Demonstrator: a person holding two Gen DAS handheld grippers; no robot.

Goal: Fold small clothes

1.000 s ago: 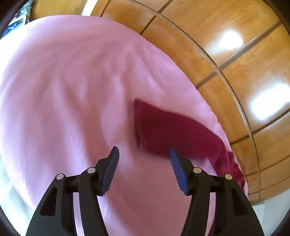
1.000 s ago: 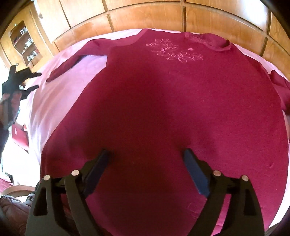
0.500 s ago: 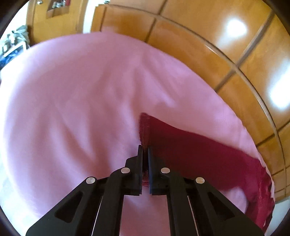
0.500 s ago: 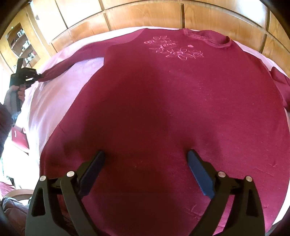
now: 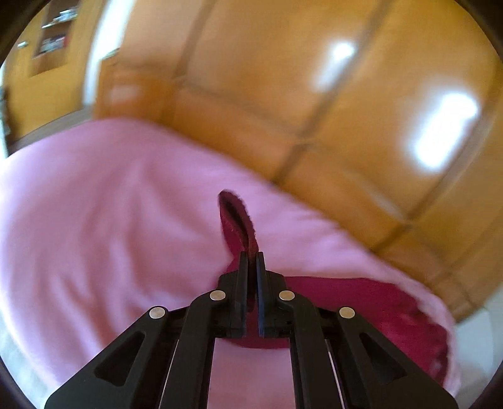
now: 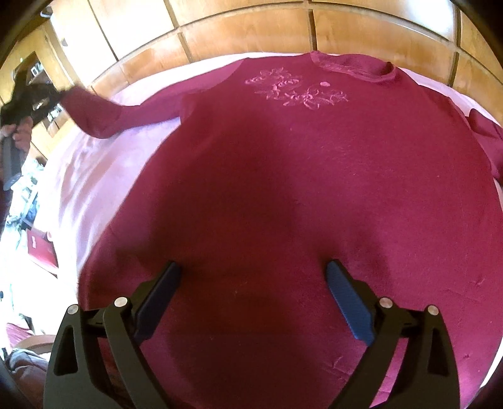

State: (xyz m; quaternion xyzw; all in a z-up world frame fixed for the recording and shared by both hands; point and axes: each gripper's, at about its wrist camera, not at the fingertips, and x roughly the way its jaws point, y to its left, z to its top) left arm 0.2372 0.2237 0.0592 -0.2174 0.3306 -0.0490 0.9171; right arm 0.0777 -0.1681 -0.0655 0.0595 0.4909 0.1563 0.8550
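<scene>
A dark red long-sleeved sweater (image 6: 283, 176) with pink floral embroidery lies flat, front up, on a pink sheet (image 6: 94, 176). My left gripper (image 5: 251, 256) is shut on the cuff of its sleeve (image 5: 235, 220) and holds it lifted off the sheet. In the right wrist view that gripper (image 6: 28, 97) shows at the far left with the raised sleeve (image 6: 94, 116). My right gripper (image 6: 253, 277) is open and empty, low over the sweater's lower body. The other sleeve (image 6: 487, 132) lies at the right edge.
Wooden panelled wall (image 6: 251, 28) runs behind the bed. The pink sheet (image 5: 94, 220) spreads left of the left gripper. A red box (image 6: 41, 251) and clutter sit on the floor at the left.
My left gripper closed on the sleeve cuff and has lifted it off the sheet. The right gripper has stayed open over the sweater's lower body.
</scene>
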